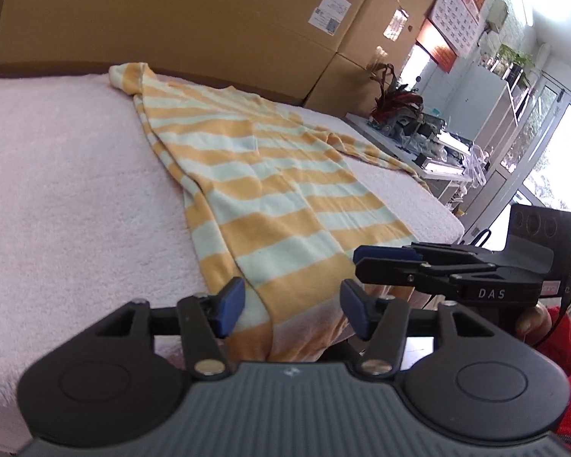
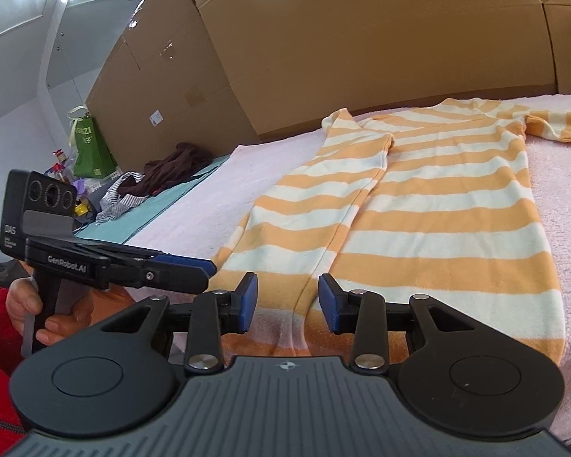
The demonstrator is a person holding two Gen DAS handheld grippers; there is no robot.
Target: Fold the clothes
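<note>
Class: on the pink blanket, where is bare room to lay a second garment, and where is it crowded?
Bare pink blanket lies left of the striped shirt, up to the cardboard boxes. A narrower strip borders the shirt's other side. The near hem is crowded: both claws sit there.

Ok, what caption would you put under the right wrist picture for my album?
Open right tongs hover at the hem of a half-folded orange-striped shirt on a pink towel.
</note>
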